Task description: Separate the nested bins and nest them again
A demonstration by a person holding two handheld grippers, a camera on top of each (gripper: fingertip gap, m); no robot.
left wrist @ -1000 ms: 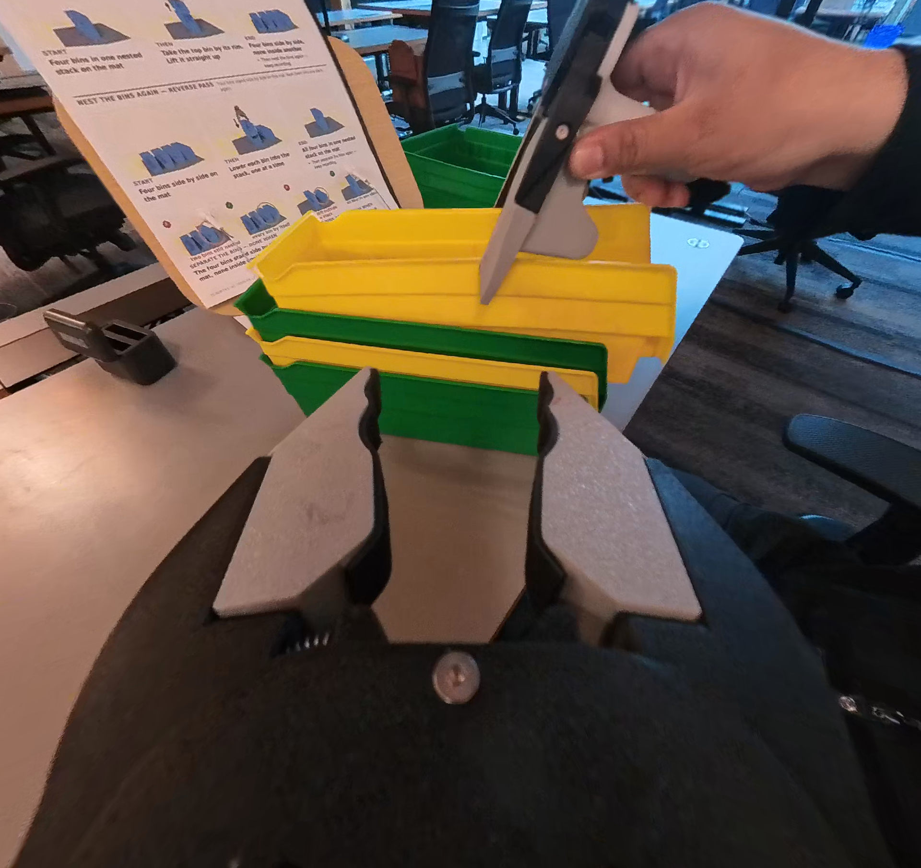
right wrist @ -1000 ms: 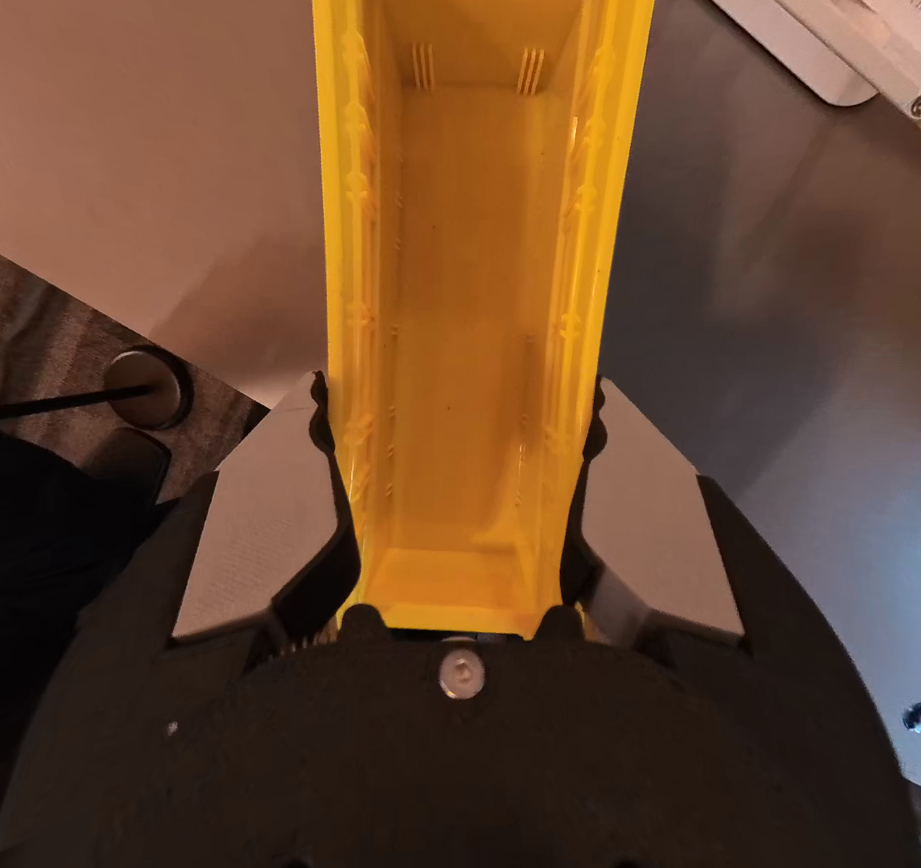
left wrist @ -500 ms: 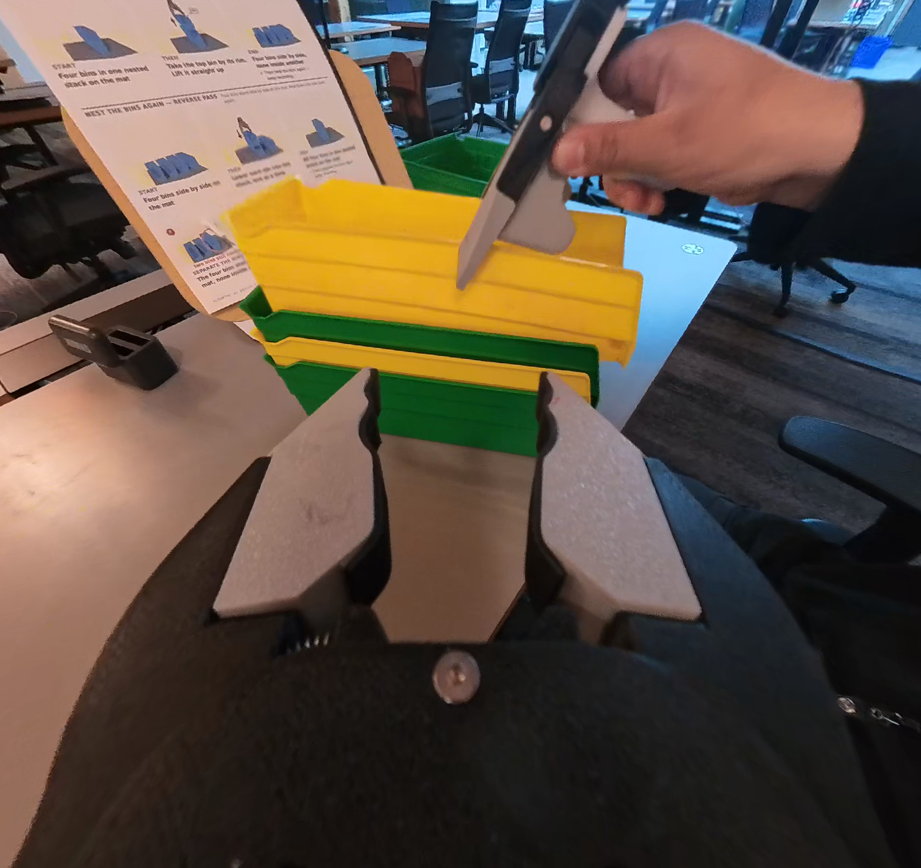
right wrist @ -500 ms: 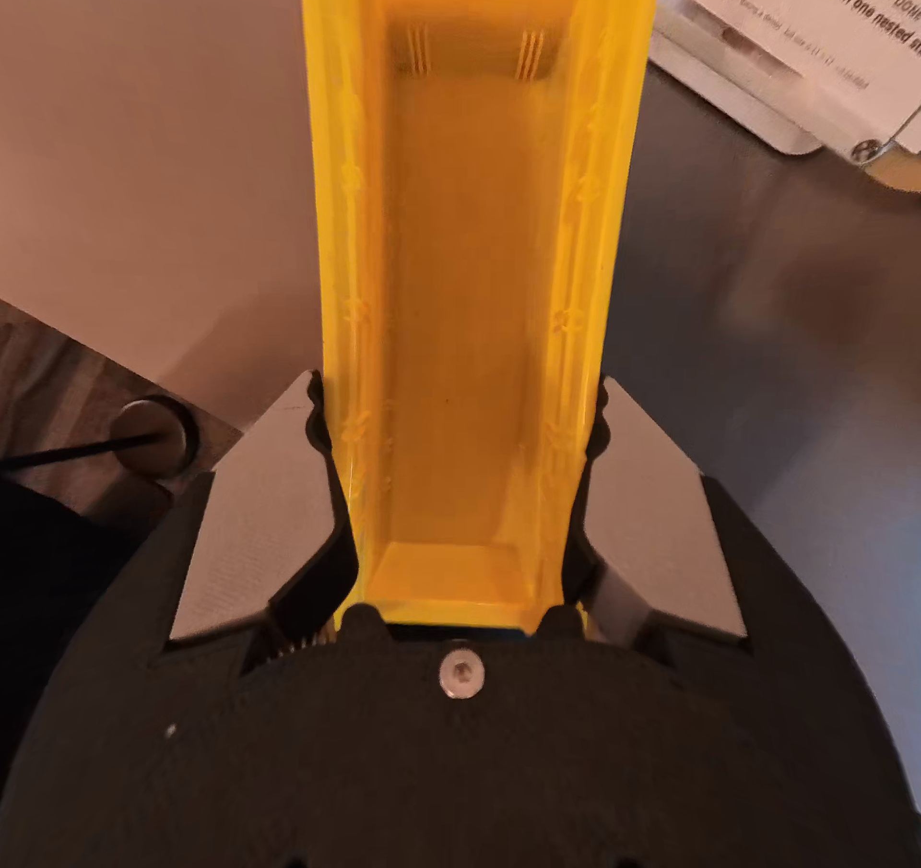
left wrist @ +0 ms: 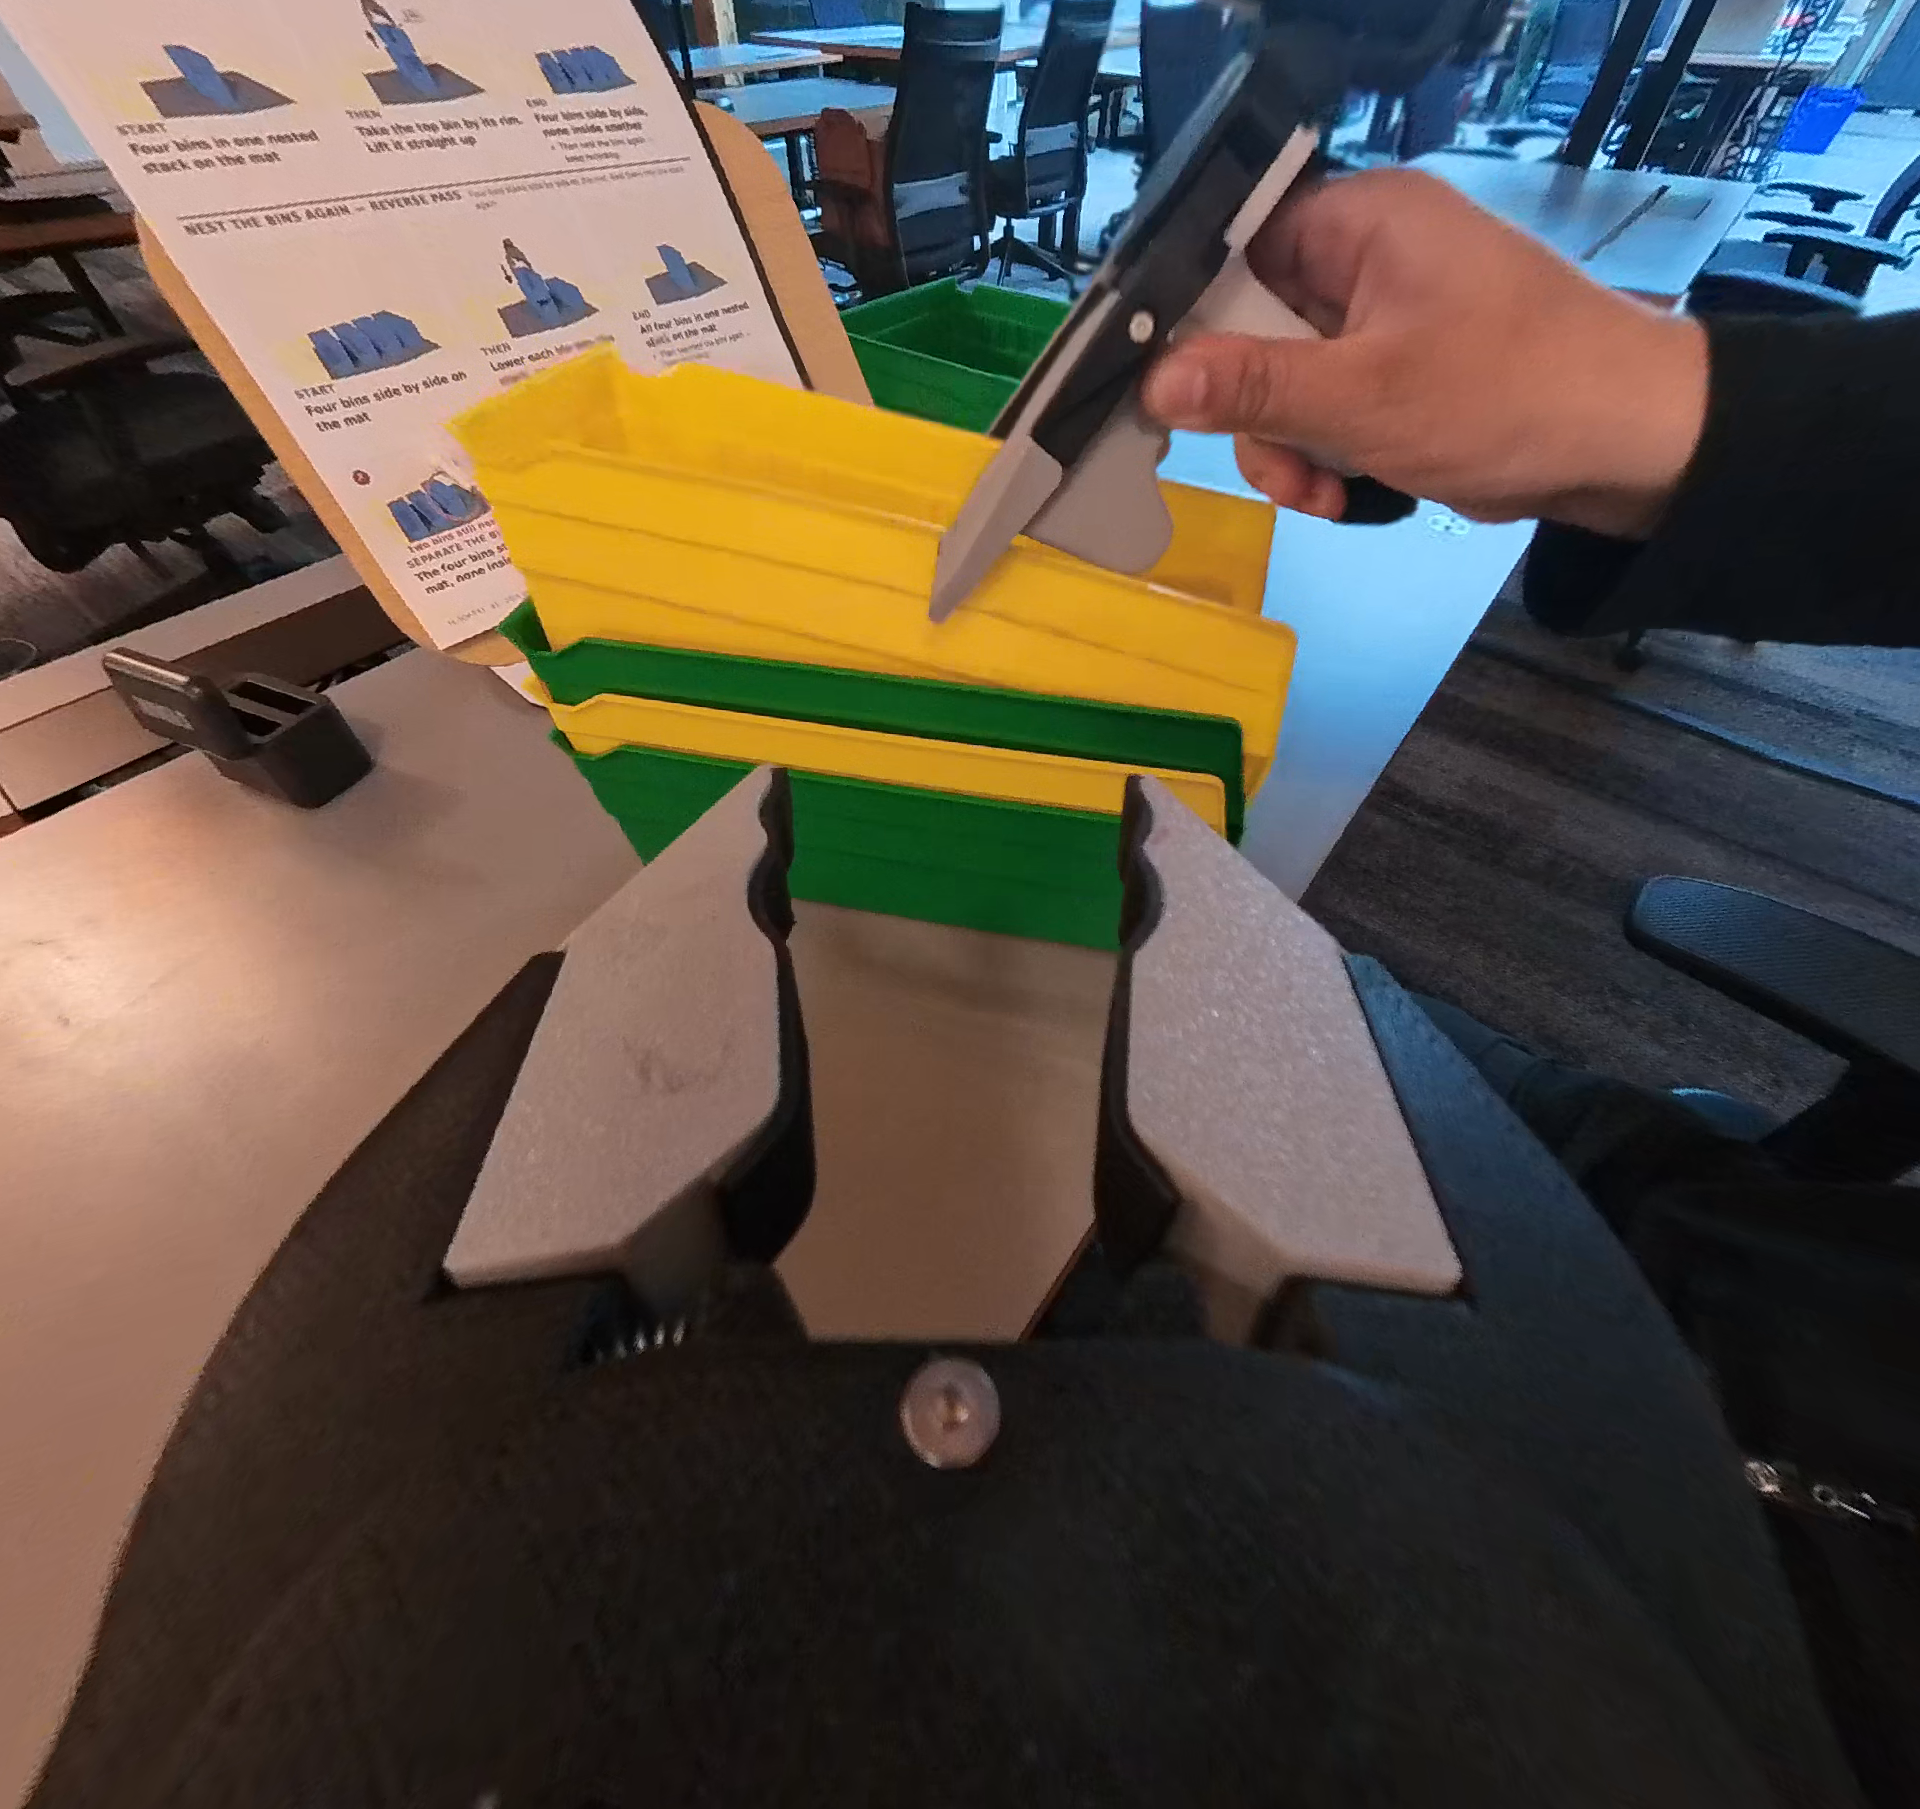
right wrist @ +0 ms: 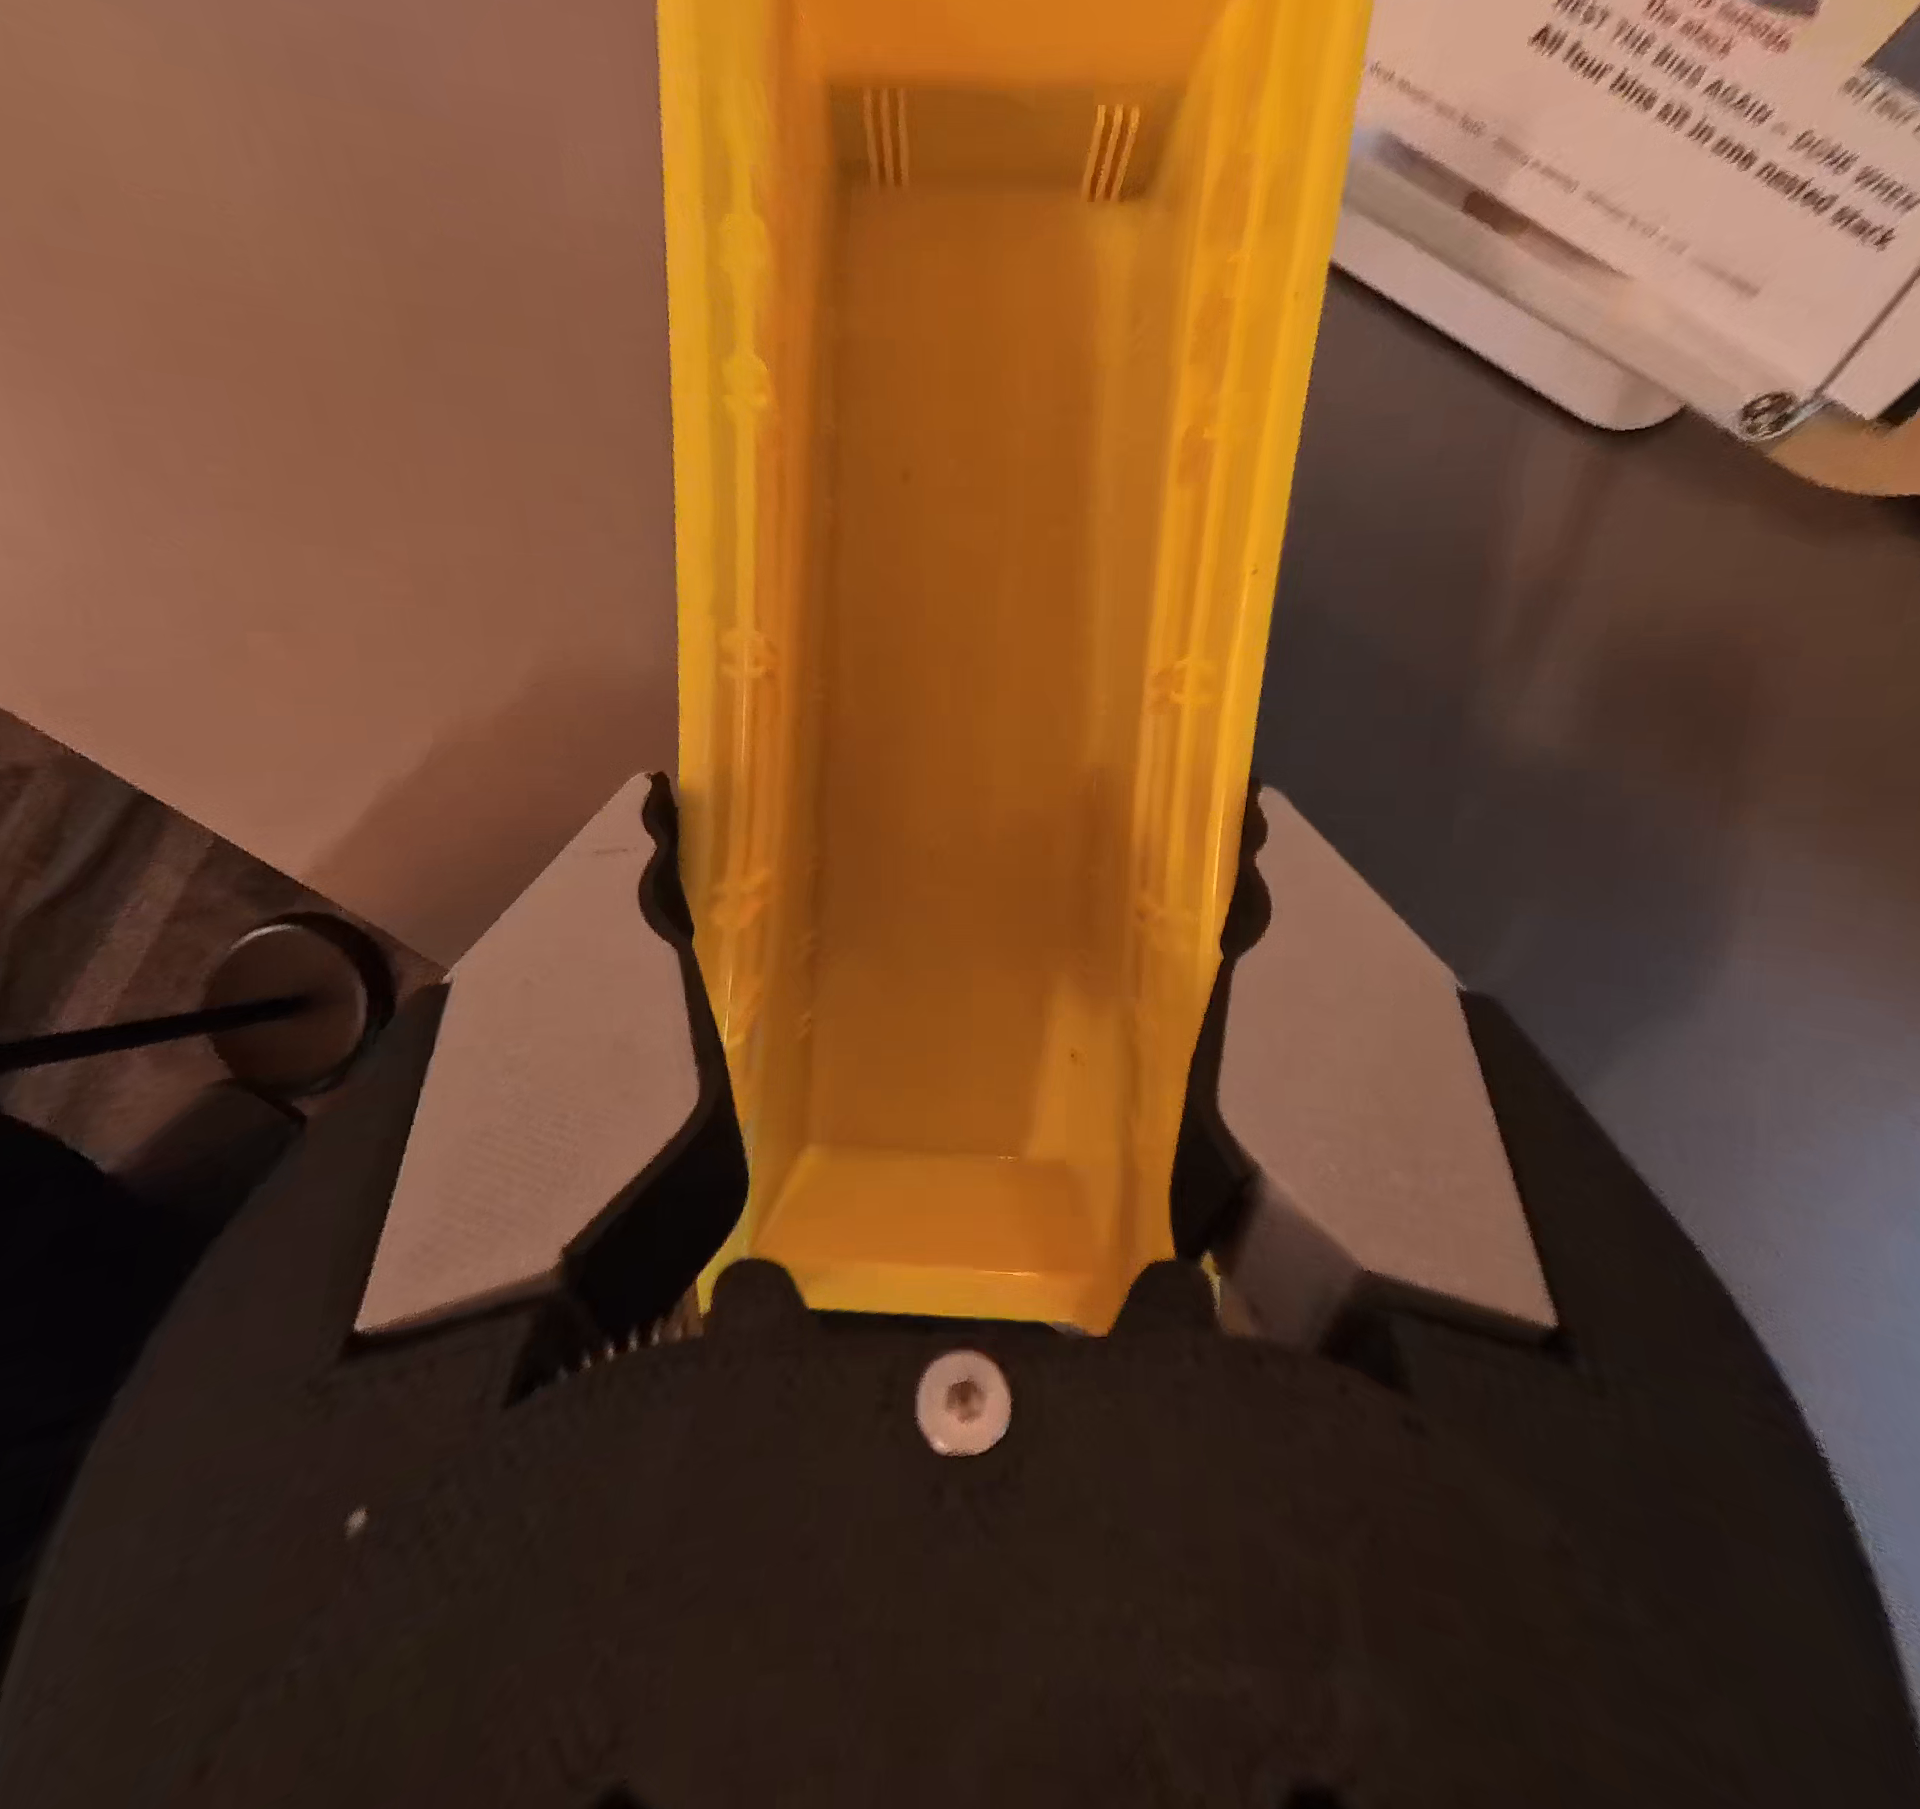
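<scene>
A stack of nested bins stands on the grey table (left wrist: 208,1032): a green bin (left wrist: 935,866) at the bottom, a yellow bin (left wrist: 831,736) in it, and a green bin (left wrist: 935,710) above that. My right gripper (left wrist: 1023,564) is shut across the long walls of the top yellow bin (left wrist: 727,533) and holds it tilted, far end higher, above the stack. In the right wrist view my right gripper (right wrist: 961,824) clamps this yellow bin (right wrist: 977,616) near its near end. My left gripper (left wrist: 951,814) is open and empty, just in front of the bottom green bin.
An instruction sheet on a board (left wrist: 416,201) stands behind the stack on the left. A small black holder (left wrist: 249,720) lies on the table at left. Another green bin (left wrist: 935,336) sits behind the stack. The table's edge runs just right of the stack, with an office chair (left wrist: 1787,970) beyond.
My right gripper has lifted the top yellow bin higher out of the stack, and its far end has tilted up. My left gripper has stayed open in front of the stack.
</scene>
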